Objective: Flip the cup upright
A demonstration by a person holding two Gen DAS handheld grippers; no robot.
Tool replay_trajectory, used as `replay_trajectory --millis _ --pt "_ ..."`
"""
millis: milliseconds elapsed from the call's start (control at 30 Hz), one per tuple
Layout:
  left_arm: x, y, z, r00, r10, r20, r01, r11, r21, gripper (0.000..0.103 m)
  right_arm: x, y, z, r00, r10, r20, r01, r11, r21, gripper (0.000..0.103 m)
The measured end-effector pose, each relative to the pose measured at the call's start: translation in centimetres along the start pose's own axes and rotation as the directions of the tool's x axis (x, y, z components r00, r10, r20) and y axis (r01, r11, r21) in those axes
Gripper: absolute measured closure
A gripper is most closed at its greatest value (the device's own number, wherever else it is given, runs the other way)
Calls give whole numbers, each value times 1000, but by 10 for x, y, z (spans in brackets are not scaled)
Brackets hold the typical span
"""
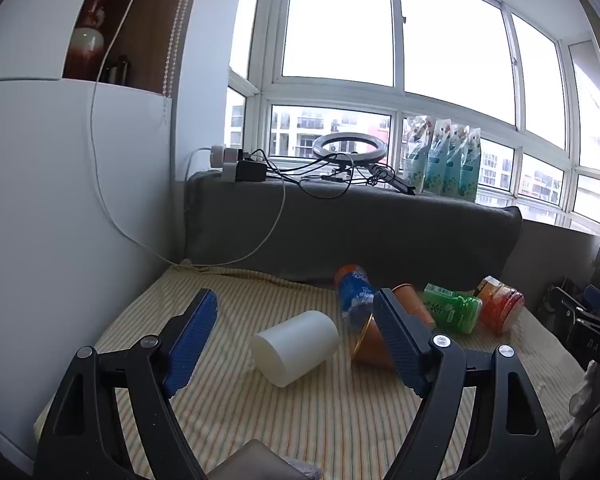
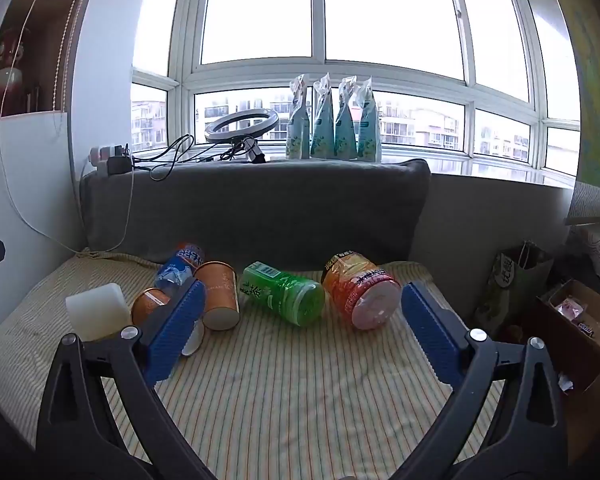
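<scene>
A white cup (image 1: 294, 347) lies on its side on the striped cloth (image 1: 236, 408), its closed base turned toward the left wrist camera. My left gripper (image 1: 296, 312) is open and empty, its blue pads on either side of the cup, a little short of it. In the right wrist view the white cup (image 2: 96, 311) lies at the far left. Two orange paper cups (image 2: 220, 294) lie on their sides beside it; one (image 1: 374, 342) is partly behind my left gripper's right finger. My right gripper (image 2: 300, 300) is open and empty, facing the bottles.
A blue bottle (image 2: 182, 266), a green bottle (image 2: 284, 292) and an orange-red bottle (image 2: 360, 294) lie on the cloth against a grey cushion (image 2: 260, 208). A ring light (image 2: 242, 123), cables and refill pouches (image 2: 334, 120) sit on the sill. A white wall (image 1: 60, 200) stands left; bags and a box (image 2: 580, 320) right.
</scene>
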State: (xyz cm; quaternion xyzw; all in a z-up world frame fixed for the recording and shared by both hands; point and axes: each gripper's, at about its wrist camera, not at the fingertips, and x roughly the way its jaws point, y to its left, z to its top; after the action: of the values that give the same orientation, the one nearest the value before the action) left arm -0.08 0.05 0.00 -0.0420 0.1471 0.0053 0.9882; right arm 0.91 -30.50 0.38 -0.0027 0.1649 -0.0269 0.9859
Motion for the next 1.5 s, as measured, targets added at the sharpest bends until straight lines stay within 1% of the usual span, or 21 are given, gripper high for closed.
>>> replay_trajectory --millis 267,300,433,800,1500 --pt "-8 3 1 1000 -3 -8 3 1000 -8 23 3 -4 -1 1000 13 -4 -13 1000 21 3" --pt "0 2 -1 1000 -4 -16 4 1000 0 23 1 -4 -2 1000 12 0 -12 1000 24 3" --pt "-1 4 -3 1000 -8 -20 8 1000 -4 23 1 -6 -1 1000 14 0 -14 999 35 3" --pt "-2 -4 1 1000 -4 -23 4 1000 3 23 -1 -4 3 1000 9 -1 -9 999 32 3" --pt "0 -2 1 999 -7 -35 7 1000 -5 23 -2 -5 3 1000 11 2 -11 999 34 3"
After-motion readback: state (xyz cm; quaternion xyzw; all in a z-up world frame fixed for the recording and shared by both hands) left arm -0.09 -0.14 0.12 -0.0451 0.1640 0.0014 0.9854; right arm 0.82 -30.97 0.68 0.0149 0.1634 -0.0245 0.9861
